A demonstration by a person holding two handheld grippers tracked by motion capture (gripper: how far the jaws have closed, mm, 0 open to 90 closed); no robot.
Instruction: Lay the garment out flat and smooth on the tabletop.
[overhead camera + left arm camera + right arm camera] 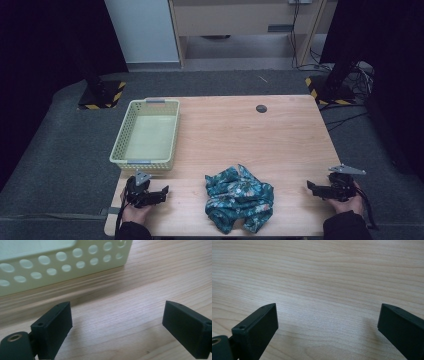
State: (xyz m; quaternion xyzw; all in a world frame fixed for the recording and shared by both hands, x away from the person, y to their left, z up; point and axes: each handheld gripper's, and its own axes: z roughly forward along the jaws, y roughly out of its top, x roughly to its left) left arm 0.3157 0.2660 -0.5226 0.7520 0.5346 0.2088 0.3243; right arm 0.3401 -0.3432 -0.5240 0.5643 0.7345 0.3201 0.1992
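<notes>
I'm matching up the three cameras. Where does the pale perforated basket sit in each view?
High view: the basket stands at the table's left side, just beyond the left tool.
Left gripper view: its holed side wall runs across the top, beyond the open jaws.
Right gripper view: not in it; bare wood lies between the jaws.
Shared landmark: the wooden table.

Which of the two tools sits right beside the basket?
The left tool, at the table's near left corner: the cream perforated basket lies just beyond it and its wall shows in the left gripper view. The right tool is across the crumpled teal floral cloth, over bare wood.
</notes>
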